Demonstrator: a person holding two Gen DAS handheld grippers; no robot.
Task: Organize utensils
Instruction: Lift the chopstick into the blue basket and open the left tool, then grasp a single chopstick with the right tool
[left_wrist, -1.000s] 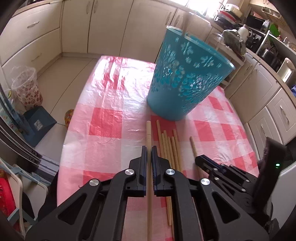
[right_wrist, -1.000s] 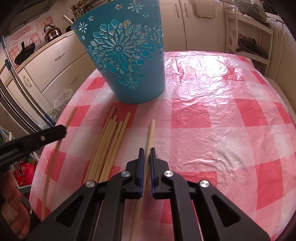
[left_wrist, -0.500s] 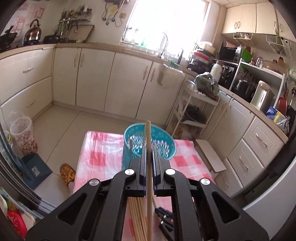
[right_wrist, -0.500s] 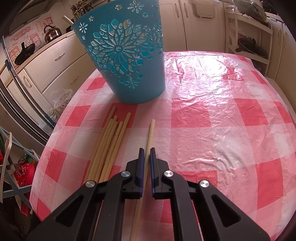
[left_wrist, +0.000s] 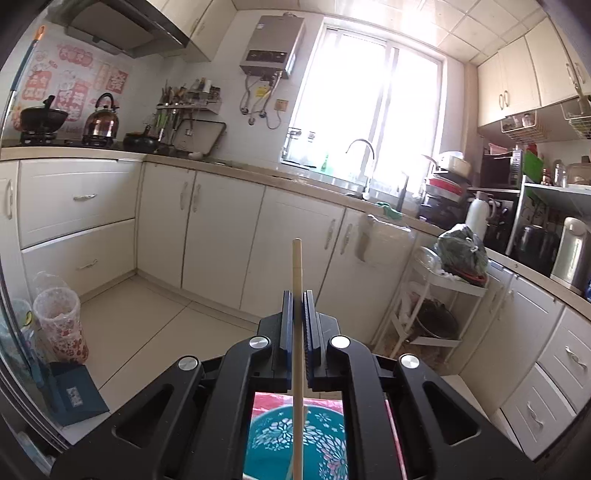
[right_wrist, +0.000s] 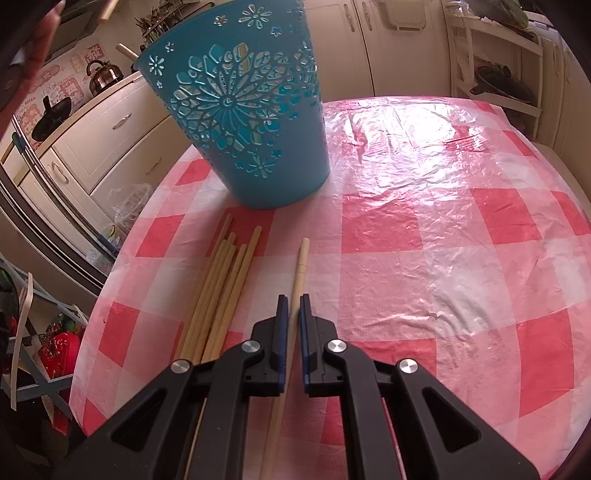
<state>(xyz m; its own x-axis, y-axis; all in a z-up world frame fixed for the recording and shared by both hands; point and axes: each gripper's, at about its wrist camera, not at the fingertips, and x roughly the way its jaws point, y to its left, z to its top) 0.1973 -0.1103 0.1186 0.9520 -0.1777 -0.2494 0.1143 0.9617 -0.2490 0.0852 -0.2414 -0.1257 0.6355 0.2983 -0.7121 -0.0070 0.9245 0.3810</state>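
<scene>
Raised, left gripper (left_wrist: 297, 310) pinches chopstick (left_wrist: 297, 266) above basket (left_wrist: 273, 439).

Both the left gripper (left_wrist: 297, 325) and the right gripper (right_wrist: 290, 328) are matte black linkage frames with cut-out arms, round silver screws at the pivots, and blue-edged flat fingers (right_wrist: 282, 332).
</scene>
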